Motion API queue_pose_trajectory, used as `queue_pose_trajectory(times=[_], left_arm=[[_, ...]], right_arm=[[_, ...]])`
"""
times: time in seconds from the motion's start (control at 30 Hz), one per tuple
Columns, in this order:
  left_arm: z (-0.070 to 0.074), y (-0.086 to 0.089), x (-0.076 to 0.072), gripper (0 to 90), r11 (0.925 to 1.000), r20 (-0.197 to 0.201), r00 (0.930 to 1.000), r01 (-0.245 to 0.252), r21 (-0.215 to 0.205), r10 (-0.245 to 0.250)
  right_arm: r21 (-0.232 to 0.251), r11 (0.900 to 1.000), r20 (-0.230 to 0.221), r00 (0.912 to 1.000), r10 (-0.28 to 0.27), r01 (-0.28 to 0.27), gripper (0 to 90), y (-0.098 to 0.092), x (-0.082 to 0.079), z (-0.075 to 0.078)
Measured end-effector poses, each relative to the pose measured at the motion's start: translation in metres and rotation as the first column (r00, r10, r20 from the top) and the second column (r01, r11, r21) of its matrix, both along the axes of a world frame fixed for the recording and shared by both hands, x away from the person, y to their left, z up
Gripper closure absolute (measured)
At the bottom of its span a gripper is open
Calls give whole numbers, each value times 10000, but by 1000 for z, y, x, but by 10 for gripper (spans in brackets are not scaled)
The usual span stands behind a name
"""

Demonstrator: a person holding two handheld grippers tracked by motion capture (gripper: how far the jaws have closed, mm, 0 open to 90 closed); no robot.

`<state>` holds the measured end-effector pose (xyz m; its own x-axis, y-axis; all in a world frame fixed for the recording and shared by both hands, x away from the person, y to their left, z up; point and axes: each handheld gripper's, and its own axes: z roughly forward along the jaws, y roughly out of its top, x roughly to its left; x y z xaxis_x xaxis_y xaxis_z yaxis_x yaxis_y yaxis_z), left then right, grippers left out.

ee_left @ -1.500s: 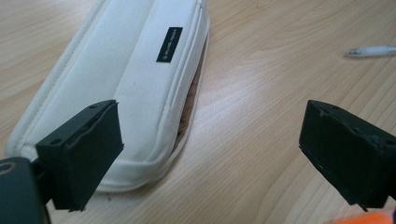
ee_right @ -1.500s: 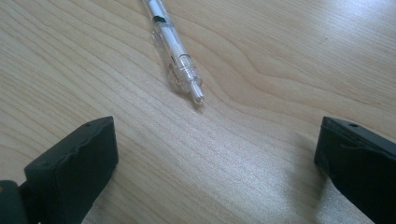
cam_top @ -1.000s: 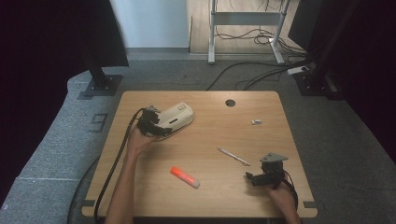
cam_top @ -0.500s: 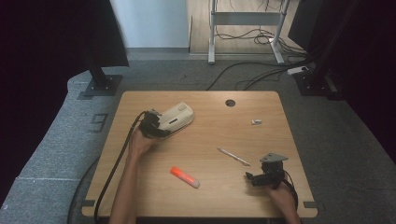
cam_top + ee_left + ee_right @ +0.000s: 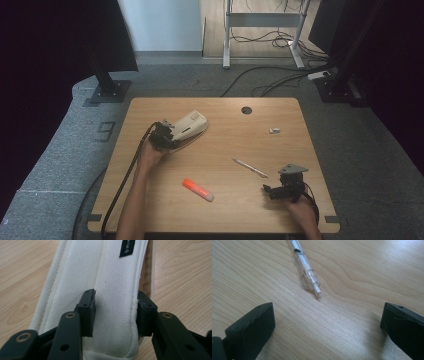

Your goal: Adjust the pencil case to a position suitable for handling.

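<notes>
Left gripper (image 5: 113,312) at the near end of the white fabric pouch (image 5: 100,285), which lies flat on the bench (image 5: 230,150) toward its far left. Jaws have just been closing: a second ago they stood wide around the pouch's end, now the fingers (image 5: 87,312) are drawn in against the canvas, one pressing into the top face beside a seam, the other tight on the side edge where the tan underside shows. Fabric between them looks pinched, so I read this as the grasp being made; pouch not lifted, still flat on the wood in the high view (image 5: 187,127). Likely next is a lift or drag, and the soft cloth may sag or slip from a grip on one end. Right gripper (image 5: 272,192) rests near the bench's front right, jaws wide apart and holding nothing, a clear pen (image 5: 305,267) lying just ahead of them. Orange marker (image 5: 197,190) untouched at front centre.
</notes>
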<state>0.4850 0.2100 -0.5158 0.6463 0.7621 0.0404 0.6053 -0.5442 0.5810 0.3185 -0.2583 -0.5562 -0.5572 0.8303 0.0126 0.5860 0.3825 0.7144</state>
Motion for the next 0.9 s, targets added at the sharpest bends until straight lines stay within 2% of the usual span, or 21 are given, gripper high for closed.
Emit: queue_pose_trajectory(times=[0.2,0.3,0.63,0.9], left_arm=[[3,1,-4,649,9998,179,9998,15,-209,-11],[6,2,-5,695,9984,-13,10000,-12,-564,11],[14,1,-15,743,9965,-89,9999,37,-837,-45],[21,4,-27,758,9904,-391,9992,23,-1382,-78]], right_arm=[[1,10000,2,10000,-2,2,0,0,0,0],[-1,10000,0,10000,-1,1,0,0,0,0],[2,10000,-3,10000,-2,2,0,0,0,0],[1,10000,-2,10000,-1,1,0,0,0,0]])
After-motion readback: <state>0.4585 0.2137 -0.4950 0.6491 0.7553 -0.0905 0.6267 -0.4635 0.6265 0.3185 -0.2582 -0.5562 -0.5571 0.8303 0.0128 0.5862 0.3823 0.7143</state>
